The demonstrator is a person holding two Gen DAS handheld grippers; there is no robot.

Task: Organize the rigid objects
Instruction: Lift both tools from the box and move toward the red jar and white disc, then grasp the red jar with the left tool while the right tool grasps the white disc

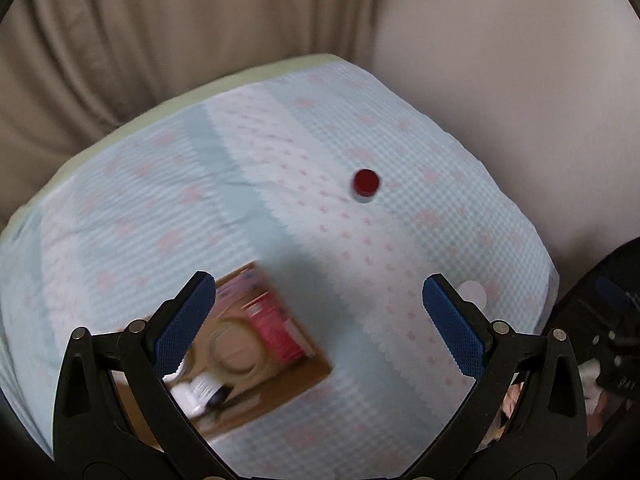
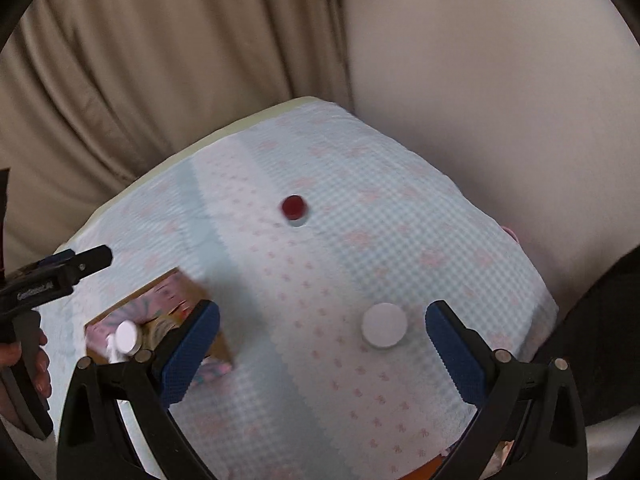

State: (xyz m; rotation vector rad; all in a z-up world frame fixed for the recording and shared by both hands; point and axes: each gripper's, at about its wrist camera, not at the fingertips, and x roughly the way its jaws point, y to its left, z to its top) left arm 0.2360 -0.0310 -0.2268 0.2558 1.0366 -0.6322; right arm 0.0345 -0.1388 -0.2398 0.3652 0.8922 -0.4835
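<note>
With jaws spread wide and empty, the right hand-held gripper (image 2: 322,354) nears a white round lid (image 2: 384,325) at lower right of the cloth-covered worktop (image 2: 460,248), and should straddle it squarely before closing; the left hand-held gripper (image 1: 319,322), equally spread, hangs over the cardboard box (image 1: 280,384).

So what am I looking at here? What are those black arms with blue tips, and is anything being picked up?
There is no robot: a person holds a pair of hand-held tongs in each hand, and each has a camera looking forward along its two fingers. One picture comes from the left tongs, the other from the right tongs. The blue tips are grip pads. Both tongs are open and hold nothing. Below them is a table under a blue-and-pink patterned cloth. On it stand a small red-capped item, a white round lid and an open cardboard box already holding blurred items, one a roll of tape. In the right picture a hand grips the left tool.
</note>
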